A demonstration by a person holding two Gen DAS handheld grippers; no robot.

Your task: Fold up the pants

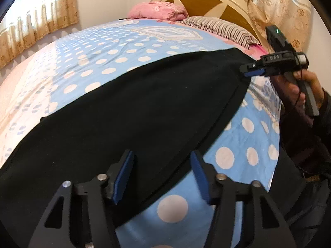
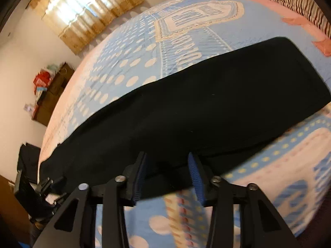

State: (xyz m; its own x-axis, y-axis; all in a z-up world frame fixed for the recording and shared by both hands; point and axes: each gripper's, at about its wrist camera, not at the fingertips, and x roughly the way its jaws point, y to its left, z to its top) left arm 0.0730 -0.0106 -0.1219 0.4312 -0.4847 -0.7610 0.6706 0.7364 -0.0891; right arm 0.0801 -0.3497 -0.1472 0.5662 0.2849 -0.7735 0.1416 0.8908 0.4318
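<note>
- The room is a bedroom with pale walls and gold curtains (image 1: 39,10) over a bright window.
- A big bed fills most of both views. It has a blue bedspread (image 1: 115,55) with white dots and a pink edge.
- At the head of the bed stand a cream and brown headboard (image 1: 209,2), a pink pillow (image 1: 159,11) and a striped pillow (image 1: 219,29).
- In the right wrist view a brown cabinet (image 2: 53,91) stands by the far wall with red things on top.
- The black pants (image 1: 132,111) lie flat on the bedspread in one long, wide strip that runs across the bed.
- The left gripper (image 1: 161,175) hangs over the near edge of the pants. Its blue pads stand apart, about half way open. The cloth lies under the gap, and the pads do not pinch it.
- The right gripper (image 2: 167,175) is at the other end of the pants, over their near edge. Its own view is a bit blurry. Its blue pads stand apart there too, with black cloth seen between and behind them.
- In the left wrist view, the right gripper (image 1: 251,70) shows from the side, with its tips right at the far corner of the pants. I cannot tell if the tips grip the cloth there.
- A hand (image 1: 300,91) in a dark sleeve holds that gripper's handle.
</note>
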